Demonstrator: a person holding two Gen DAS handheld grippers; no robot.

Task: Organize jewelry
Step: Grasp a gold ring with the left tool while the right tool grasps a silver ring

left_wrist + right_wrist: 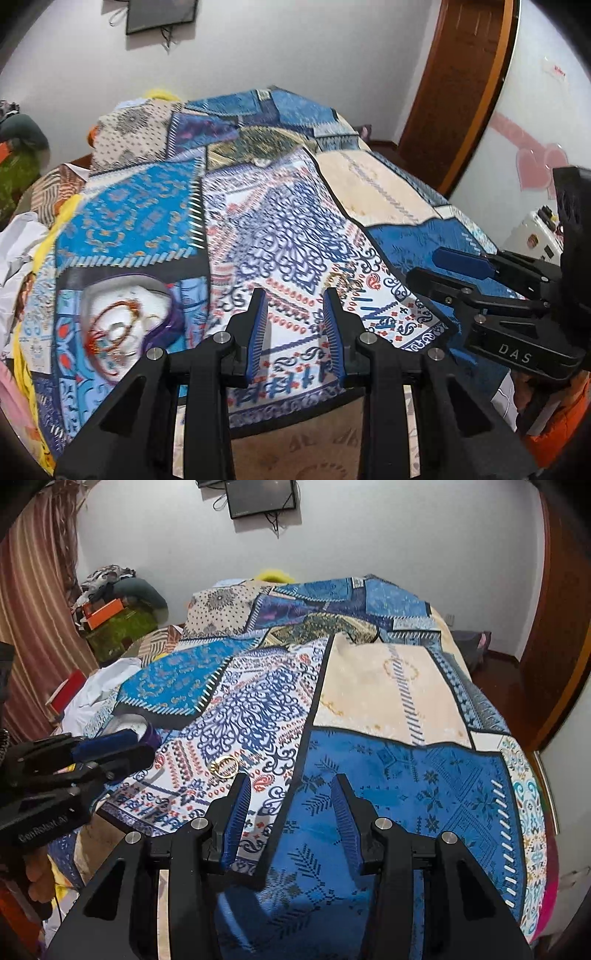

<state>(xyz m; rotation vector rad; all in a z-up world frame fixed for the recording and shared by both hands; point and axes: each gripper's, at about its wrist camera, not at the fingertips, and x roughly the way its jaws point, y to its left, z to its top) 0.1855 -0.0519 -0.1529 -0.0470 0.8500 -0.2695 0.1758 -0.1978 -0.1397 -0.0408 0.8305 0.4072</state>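
One thin gold ring-shaped bangle loose on the blue-and-white patchwork patterned bedspread, just ahead and left of the right gripper. Fingers there spread wide, nothing between them. Left gripper likewise apart and empty, aimed at bare bedspread between the bangle and the white-lined purple fabric jewelry pouch. Pouch lying open at left, already carrying a red-orange beaded bracelet and a few small metal rings, blurred, count not readable.

Risks, as judged from this layout:
- Flat, thin bangle on soft cloth: likely to slide or tip away from a finger edge rather than lift; also prone to being pressed down into the fabric.
- Busy print around the bangle: poor contrast, easy to misjudge position and close on cloth alone, dragging a fold.
- Bangle off-centre to the right gripper: a straight descent probably lands one finger on top of it.
- Both grippers near each other over the same patch: possible clash during approach.
- Soft pouch rim: a drop from height may bounce out or catch the rim and spill the contents.
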